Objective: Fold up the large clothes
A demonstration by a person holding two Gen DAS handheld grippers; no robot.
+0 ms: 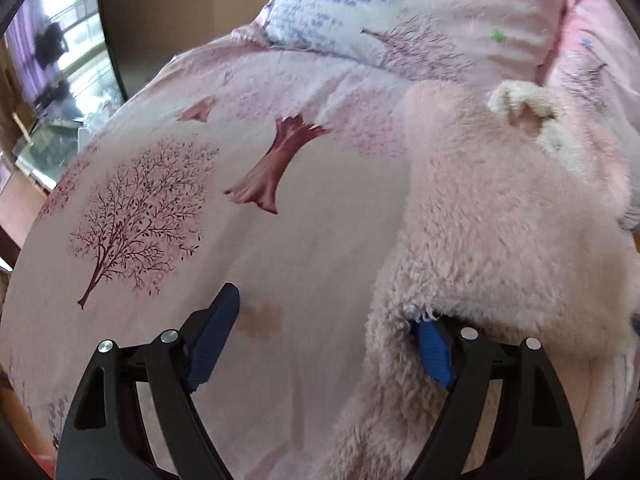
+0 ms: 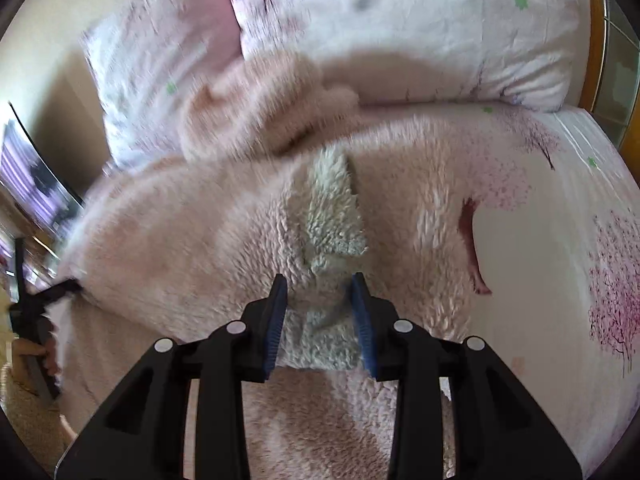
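— Where does the fleece garment [image 2: 224,220] lie from us?

— On the bed [image 1: 280,240], spread across the tree-print sheet. In the right wrist view it fills the middle, its long axis running roughly from 9 o'clock to 3 o'clock, with the pillows [image 2: 400,28] beyond it at 12.

— And our right hand-held gripper [image 2: 319,320]?

— Right on top of it. Its jaws stand narrowed around the pale tab [image 2: 334,216] of lighter fleece, which runs straight ahead towards 12 — we judge the pads are pressing a fold of it, though the contact is partly hidden by the pile.

— The left one?

— Our left hand-held gripper [image 1: 328,340] is wide apart, nothing clamped. In its view the garment sits at 3 o'clock; the edge drapes over the right pad, while the left pad hangs above bare sheet.

— So which hand is nearer the next grip?

— The right already has cloth. The left needs to shift towards 3 o'clock to get both pads around that edge — then we could lift the two points together, we reckon.
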